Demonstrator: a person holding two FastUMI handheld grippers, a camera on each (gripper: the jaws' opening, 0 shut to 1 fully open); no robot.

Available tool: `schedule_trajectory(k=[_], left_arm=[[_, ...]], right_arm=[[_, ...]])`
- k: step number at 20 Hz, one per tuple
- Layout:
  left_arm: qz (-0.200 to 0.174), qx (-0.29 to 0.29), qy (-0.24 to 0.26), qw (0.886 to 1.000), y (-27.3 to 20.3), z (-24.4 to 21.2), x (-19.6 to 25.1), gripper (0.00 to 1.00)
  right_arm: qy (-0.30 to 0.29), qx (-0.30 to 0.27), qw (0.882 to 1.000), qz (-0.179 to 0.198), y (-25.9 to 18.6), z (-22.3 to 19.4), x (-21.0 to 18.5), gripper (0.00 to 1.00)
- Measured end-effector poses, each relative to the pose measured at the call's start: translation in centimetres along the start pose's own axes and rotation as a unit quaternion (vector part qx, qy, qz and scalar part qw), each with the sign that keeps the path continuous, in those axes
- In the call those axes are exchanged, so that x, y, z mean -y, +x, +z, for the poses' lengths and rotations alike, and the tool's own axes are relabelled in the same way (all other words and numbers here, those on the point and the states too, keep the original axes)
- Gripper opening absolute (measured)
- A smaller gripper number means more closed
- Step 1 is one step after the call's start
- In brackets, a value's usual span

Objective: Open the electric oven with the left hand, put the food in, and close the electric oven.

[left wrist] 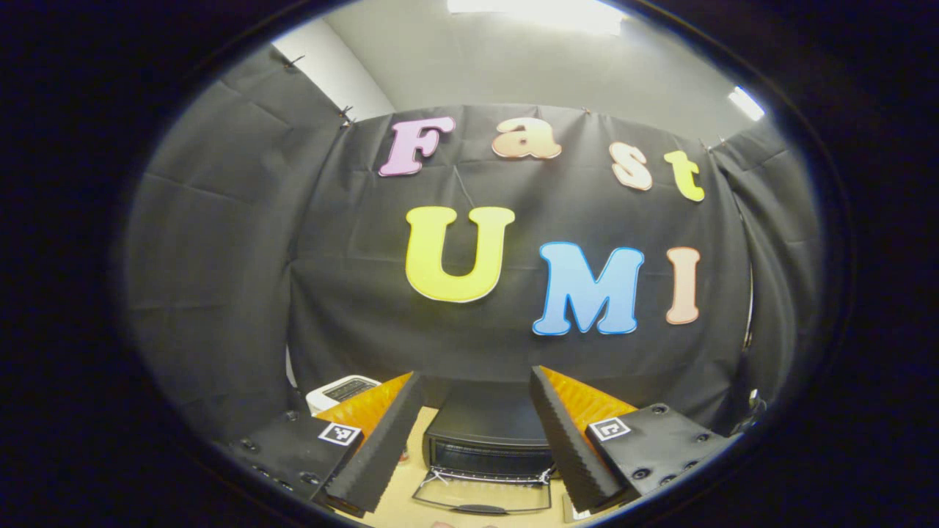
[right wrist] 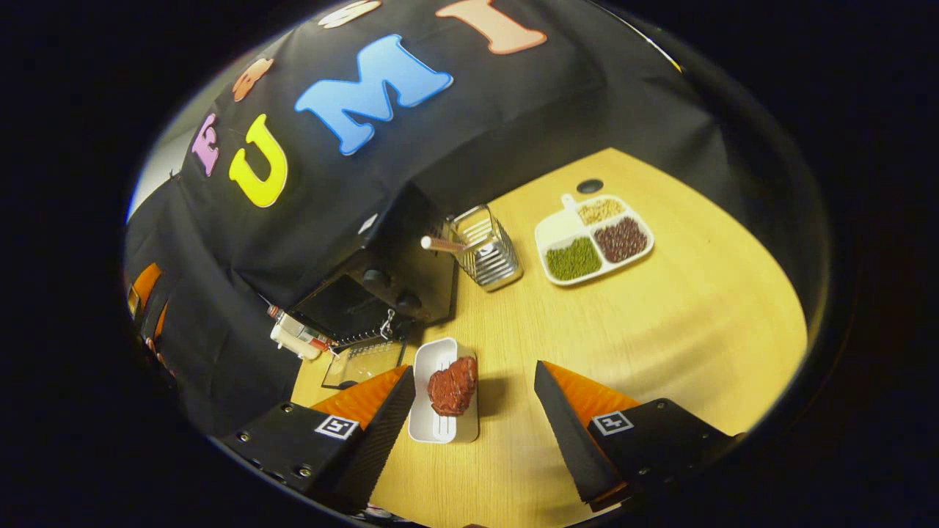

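The black electric oven (left wrist: 488, 433) stands on the wooden table below my left gripper (left wrist: 475, 375), which is open and holds nothing. The oven's glass door (left wrist: 480, 495) hangs down flat in front of it, handle toward me. In the right gripper view the oven (right wrist: 381, 286) sits at the left with its door (right wrist: 363, 363) lying open. Beside the door, a piece of reddish-brown food (right wrist: 452, 385) rests on a small white tray (right wrist: 440, 433). My right gripper (right wrist: 473, 368) hovers open over the tray, one finger to each side and neither touching it.
A wire metal holder (right wrist: 488, 253) with a tube in it stands right of the oven. A white divided plate (right wrist: 557, 235) of beans lies farther back. Small bottles (right wrist: 297, 337) sit by the oven's left side. A white appliance (left wrist: 341, 389) stands left of the oven.
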State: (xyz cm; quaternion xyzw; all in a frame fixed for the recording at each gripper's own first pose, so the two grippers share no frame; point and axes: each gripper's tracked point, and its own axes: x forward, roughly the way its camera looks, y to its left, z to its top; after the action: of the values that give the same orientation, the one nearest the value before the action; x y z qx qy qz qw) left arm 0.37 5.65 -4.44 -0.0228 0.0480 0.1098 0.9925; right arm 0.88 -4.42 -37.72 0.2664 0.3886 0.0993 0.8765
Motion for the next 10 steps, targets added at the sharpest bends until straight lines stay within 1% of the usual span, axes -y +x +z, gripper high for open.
schedule_trajectory(k=[1,2,3,5,7,8,10], left_arm=[[0.011,-0.004,0.012,1.0,-0.6,-0.4,-0.6,1.0],[0.026,-0.01,0.018,0.999,-1.3,-0.8,-1.3,0.97],[0.039,-0.016,0.019,0.999,-1.7,-1.5,-2.1,0.98],[0.059,-0.025,0.009,0.998,-2.6,-1.9,-2.7,0.99],[0.078,-0.035,0.002,0.996,-3.3,-2.4,-3.4,1.0],[0.083,-0.036,-0.001,0.996,-3.5,-2.3,-3.4,1.0],[0.08,-0.034,0.002,0.996,-3.9,-1.9,-3.3,1.0]], right_arm=[[0.015,-0.011,1.0,0.008,1.1,-0.6,0.1,0.99],[0.024,-0.021,0.999,0.011,2.2,-1.4,0.4,0.96],[0.031,-0.033,0.999,0.016,3.1,-1.9,0.5,0.95],[0.043,-0.052,0.997,0.03,4.3,-2.7,0.1,0.95],[0.053,-0.066,0.996,0.036,5.2,-3.3,0.0,0.95],[0.061,-0.069,0.995,0.044,5.6,-3.4,-0.4,0.84],[0.077,-0.068,0.993,0.055,6.0,-3.3,-0.9,0.68]])
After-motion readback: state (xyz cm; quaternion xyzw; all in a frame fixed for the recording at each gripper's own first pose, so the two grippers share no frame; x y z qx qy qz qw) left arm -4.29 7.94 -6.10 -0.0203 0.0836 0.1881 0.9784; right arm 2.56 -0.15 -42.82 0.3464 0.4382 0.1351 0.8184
